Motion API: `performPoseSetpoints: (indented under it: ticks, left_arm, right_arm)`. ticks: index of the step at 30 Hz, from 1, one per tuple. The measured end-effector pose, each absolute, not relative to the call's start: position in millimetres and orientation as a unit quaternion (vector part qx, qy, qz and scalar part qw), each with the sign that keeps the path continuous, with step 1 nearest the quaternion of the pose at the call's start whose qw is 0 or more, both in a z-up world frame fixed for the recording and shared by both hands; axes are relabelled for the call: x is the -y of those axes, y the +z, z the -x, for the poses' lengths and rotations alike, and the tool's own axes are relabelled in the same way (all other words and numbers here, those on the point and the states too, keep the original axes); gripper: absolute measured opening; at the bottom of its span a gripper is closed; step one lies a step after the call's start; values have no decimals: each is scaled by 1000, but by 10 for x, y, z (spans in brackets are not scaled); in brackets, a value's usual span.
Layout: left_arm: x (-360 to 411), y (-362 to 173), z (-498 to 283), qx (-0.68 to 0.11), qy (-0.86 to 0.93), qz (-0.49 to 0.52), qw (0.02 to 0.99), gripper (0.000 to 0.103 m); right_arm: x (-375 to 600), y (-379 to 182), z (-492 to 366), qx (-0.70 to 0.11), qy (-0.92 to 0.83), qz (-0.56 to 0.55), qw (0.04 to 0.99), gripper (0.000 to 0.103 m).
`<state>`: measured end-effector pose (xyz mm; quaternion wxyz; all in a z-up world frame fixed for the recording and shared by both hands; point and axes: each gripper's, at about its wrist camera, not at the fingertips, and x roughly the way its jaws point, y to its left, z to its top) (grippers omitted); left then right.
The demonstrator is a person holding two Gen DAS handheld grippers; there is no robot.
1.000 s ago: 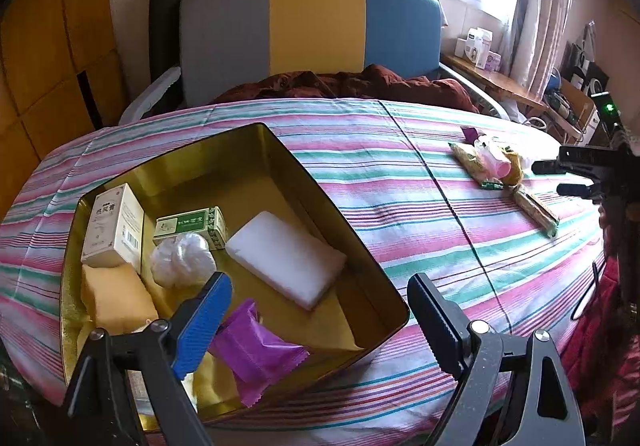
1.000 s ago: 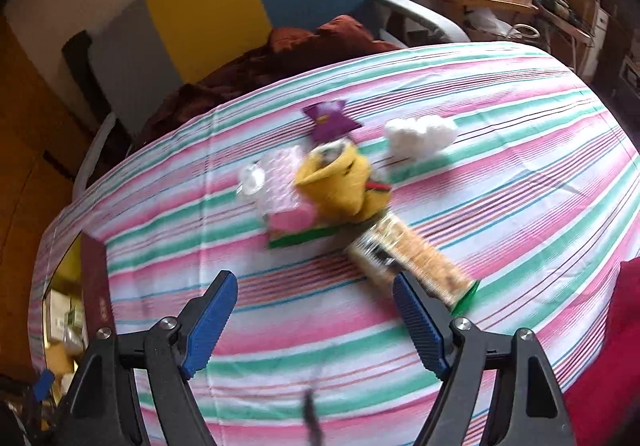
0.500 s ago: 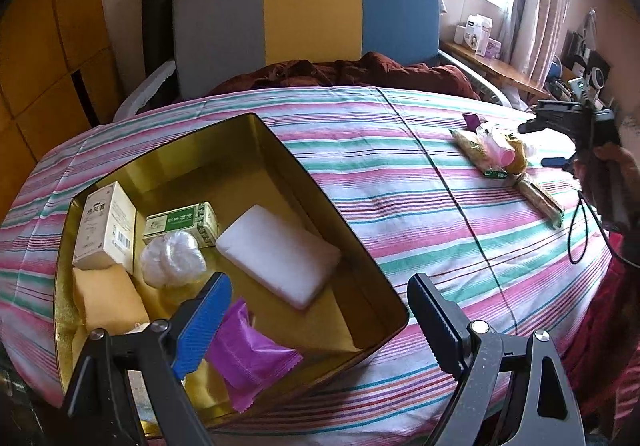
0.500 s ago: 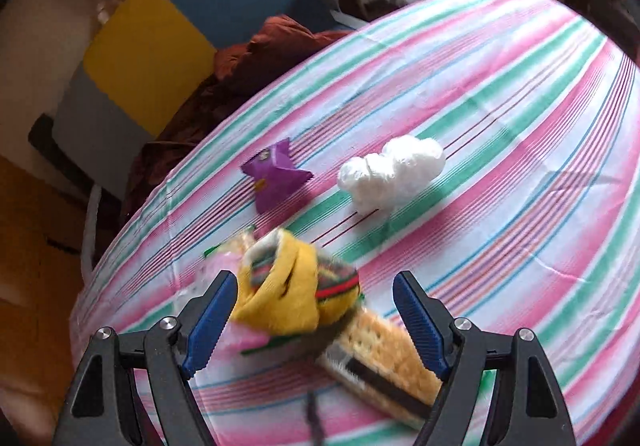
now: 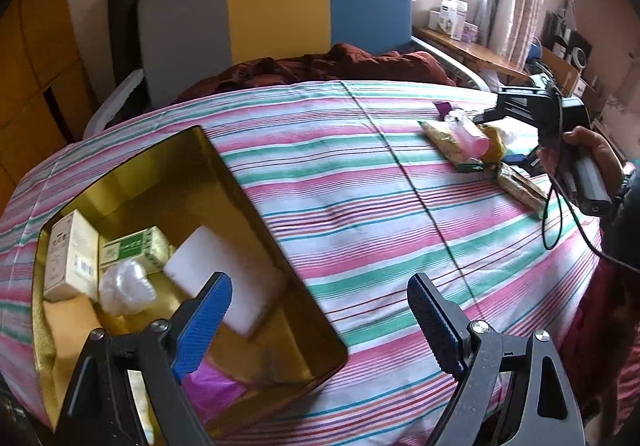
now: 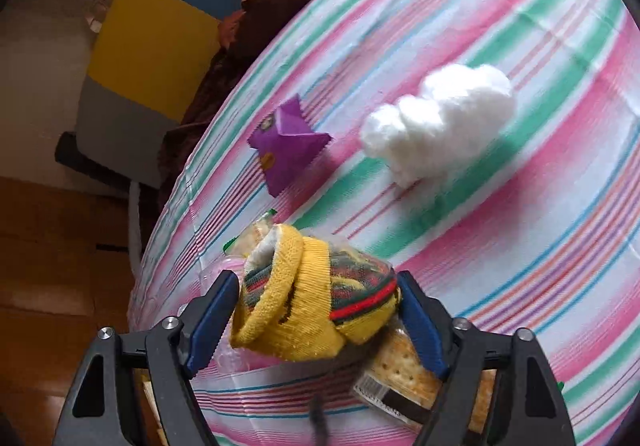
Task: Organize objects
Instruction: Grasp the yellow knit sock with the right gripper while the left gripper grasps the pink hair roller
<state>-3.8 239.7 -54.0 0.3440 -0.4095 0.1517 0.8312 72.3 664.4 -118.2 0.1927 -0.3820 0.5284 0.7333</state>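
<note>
A rolled yellow sock with red and green stripes lies on a small pile of cracker packets on the striped tablecloth. My right gripper straddles the sock and its jaws are closing; the blue pads stand right at its two sides without squeezing it. From the left wrist view, that right gripper sits over the pile at the far right, held by a hand. My left gripper hangs open and empty over the near corner of a gold tin.
The tin holds a white sponge, a green box, a cream box, a bagged cotton wad and a purple packet. Beyond the sock lie a purple packet and a white cotton wad. A chair stands behind the table.
My right gripper came down and forward onto the pile, rolled, and its jaws narrowed around the yellow sock. The left gripper drifted slightly over the tin, still open.
</note>
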Motion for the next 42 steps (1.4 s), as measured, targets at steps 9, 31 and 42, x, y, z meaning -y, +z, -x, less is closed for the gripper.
performPoseSetpoints:
  ticks: [9,31,42]
  left_arm:
    - [-2611,-471,31,-153,825,404,363,90]
    - [-3796,-746,159,-290,760,357,459,102]
    - [-4055,-1028,270,-315,710,392,493,78]
  right_arm:
    - [-6494,-900,-686,-489,780,358,156,56]
    - [-5415,-1004,-10,-339,794,503,-44,56]
    - [-5450,-1033,-22,-327,792,514,-36,56]
